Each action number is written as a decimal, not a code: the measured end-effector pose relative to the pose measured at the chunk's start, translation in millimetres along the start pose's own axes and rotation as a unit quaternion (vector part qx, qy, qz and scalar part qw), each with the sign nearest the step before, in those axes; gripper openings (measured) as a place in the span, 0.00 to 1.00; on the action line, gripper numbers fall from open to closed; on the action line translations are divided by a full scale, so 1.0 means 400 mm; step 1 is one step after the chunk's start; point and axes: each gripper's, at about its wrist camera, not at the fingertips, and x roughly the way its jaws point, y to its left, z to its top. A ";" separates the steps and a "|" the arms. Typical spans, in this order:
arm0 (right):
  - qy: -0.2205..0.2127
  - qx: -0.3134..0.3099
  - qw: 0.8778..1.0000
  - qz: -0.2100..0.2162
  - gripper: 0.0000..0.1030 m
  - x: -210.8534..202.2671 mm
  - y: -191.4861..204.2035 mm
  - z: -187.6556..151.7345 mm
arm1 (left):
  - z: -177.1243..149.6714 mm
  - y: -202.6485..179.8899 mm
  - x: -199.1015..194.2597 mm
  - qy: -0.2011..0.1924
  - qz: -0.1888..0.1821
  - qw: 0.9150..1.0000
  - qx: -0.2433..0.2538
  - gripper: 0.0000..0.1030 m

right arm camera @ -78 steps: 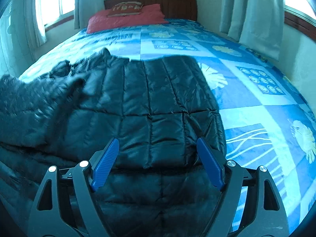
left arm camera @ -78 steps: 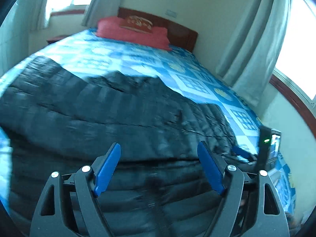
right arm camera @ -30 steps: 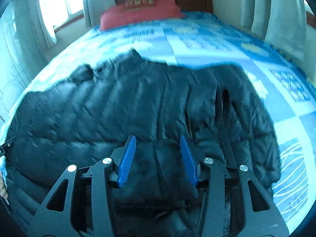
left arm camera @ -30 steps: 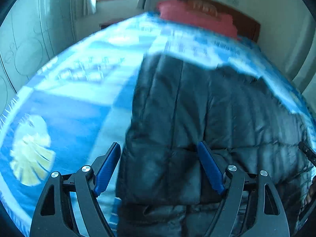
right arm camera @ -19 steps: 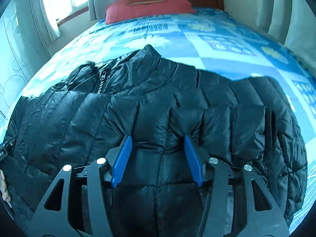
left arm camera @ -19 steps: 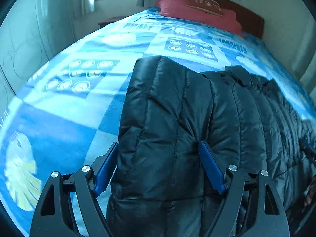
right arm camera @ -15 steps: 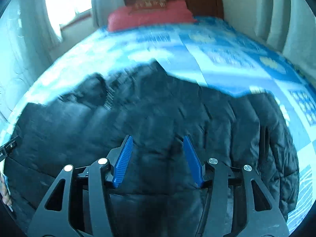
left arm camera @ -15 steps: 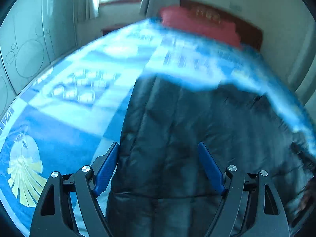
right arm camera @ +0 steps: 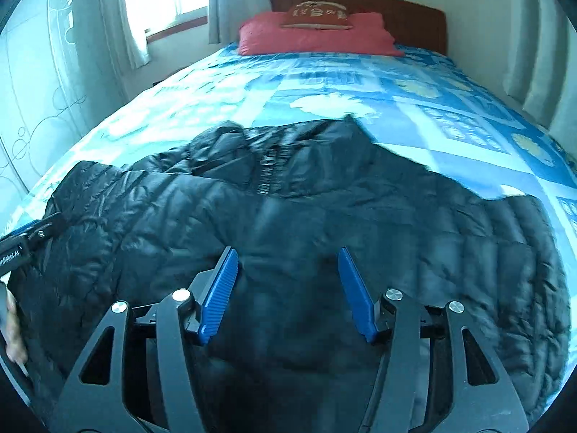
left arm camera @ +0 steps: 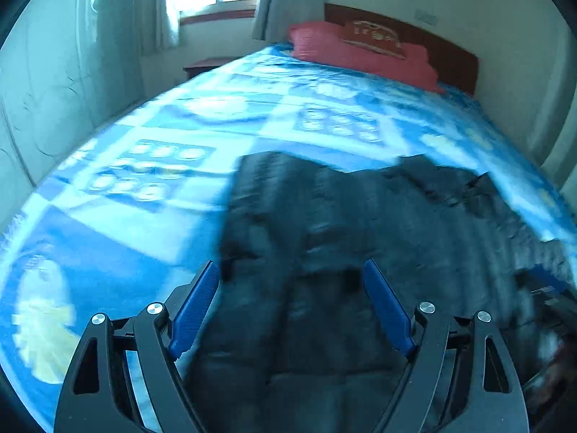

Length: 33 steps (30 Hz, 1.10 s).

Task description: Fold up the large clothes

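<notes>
The black puffer jacket (right arm camera: 360,223) lies flat on the bed (right arm camera: 324,86), directly ahead of and beneath both sets of jaws. It is judged light, soft, springy and slippery. Left gripper (left arm camera: 291,303): jaws apart, opening, clamping nothing. Right gripper (right arm camera: 287,294): jaws opening, clamping nothing. Pinch a hem or side seam, not the padding.

Both wrist views look down and forward from the foot of the bed (left arm camera: 151,195) toward the headboard (right arm camera: 360,7), close above the black jacket (right arm camera: 360,216). Left view sits nearer the jacket's left edge; right view over its middle. Both share jacket, pillows (left arm camera: 360,54).
</notes>
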 end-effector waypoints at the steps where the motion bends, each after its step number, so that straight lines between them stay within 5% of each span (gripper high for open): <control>1: 0.007 0.016 1.000 -0.011 0.60 -0.004 -0.030 -0.015 | -0.009 0.023 0.007 0.008 0.009 1.000 -0.002 0.79; 7: 0.017 0.046 0.999 0.000 0.62 -0.038 -0.096 -0.039 | -0.038 0.133 0.027 0.063 -0.033 0.993 -0.093 0.79; 13: -0.001 0.044 0.999 -0.013 0.66 -0.210 -0.140 -0.103 | -0.067 0.160 -0.121 0.040 -0.051 0.996 -0.063 0.79; 22: 0.079 0.102 0.990 -0.054 0.68 -0.486 -0.320 -0.446 | -0.339 0.206 -0.355 0.082 -0.113 0.990 -0.028 0.79; 33: 0.124 0.134 0.982 -0.052 0.71 -0.703 -0.341 -0.752 | -0.605 0.233 -0.516 0.159 -0.188 0.967 -0.058 0.79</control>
